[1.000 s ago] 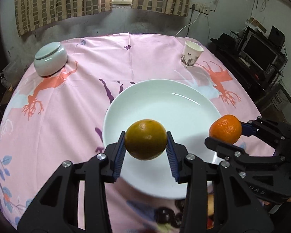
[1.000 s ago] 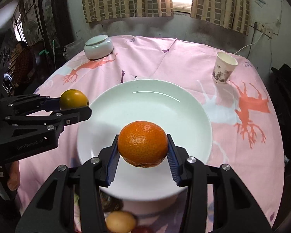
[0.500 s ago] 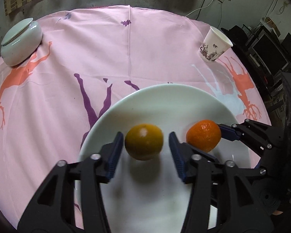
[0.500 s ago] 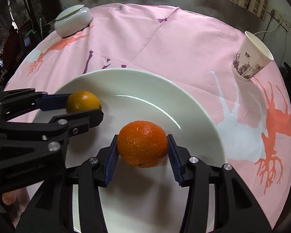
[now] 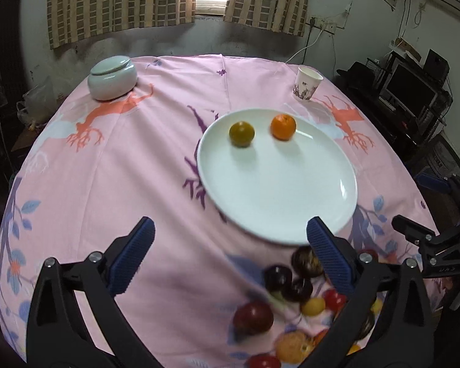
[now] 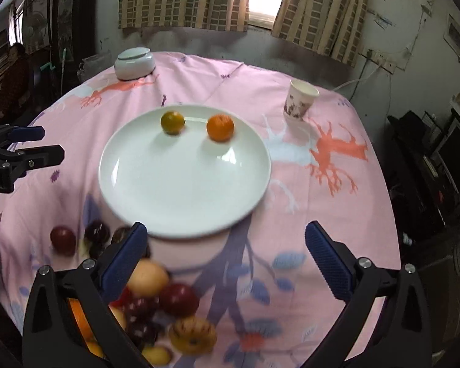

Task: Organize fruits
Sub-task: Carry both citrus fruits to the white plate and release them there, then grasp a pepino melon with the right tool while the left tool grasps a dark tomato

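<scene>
A white plate [image 5: 279, 202] [image 6: 184, 196] sits on the pink tablecloth. At its far side lie a greenish-yellow citrus [image 5: 241, 133] [image 6: 172, 122] and an orange tangerine [image 5: 283, 127] [image 6: 220, 128], side by side and apart. My left gripper [image 5: 230, 245] is open and empty, near the plate's front left. My right gripper [image 6: 225, 250] is open and empty, near the plate's front right. A pile of mixed fruit [image 5: 291, 303] [image 6: 144, 300], dark plums, red and yellow pieces, lies in front of the plate.
A lidded white ceramic bowl [image 5: 112, 77] [image 6: 135, 63] stands at the far left. A patterned paper cup [image 5: 306, 87] [image 6: 300, 99] stands at the far right. The round table's edge drops off on all sides. A desk with a monitor [image 5: 408, 92] stands to the right.
Both grippers opened, released the greenish citrus and the tangerine onto the plate, and pulled back and up toward the table's front edge. The fruit pile came into view.
</scene>
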A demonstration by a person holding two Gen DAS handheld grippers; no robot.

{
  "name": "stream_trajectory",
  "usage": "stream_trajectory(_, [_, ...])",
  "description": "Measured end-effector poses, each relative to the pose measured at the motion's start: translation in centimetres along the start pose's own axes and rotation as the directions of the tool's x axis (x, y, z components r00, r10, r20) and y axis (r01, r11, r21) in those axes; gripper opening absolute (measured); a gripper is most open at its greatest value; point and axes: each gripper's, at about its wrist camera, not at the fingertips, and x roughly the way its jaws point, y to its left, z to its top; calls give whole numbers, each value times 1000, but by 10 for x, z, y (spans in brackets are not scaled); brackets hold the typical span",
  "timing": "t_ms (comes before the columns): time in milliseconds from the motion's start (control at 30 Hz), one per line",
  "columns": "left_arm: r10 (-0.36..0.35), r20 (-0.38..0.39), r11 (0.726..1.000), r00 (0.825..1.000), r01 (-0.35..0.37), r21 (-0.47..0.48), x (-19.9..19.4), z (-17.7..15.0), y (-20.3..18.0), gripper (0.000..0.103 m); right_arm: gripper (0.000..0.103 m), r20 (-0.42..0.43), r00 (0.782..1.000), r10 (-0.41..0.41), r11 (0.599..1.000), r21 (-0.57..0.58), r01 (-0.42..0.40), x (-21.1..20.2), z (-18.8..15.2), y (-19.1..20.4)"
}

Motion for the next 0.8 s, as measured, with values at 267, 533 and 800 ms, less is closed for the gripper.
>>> stream_trajectory(267, [21, -32, 996, 999, -24, -88, -19, -92, 16, 101, 102, 3, 1000, 18, 948, 317, -18, -23, -93, -7])
stream_trajectory(533, [83, -40, 994, 996, -86, -73, -28, -111, 20, 101, 63, -36, 999, 29, 956, 292, -17, -1, -100, -10])
stream_trajectory(800, [99, -52, 992, 994, -102, -78, -28, -112, 23, 101, 57, -96, 987, 127, 955, 282, -95, 32, -98, -3])
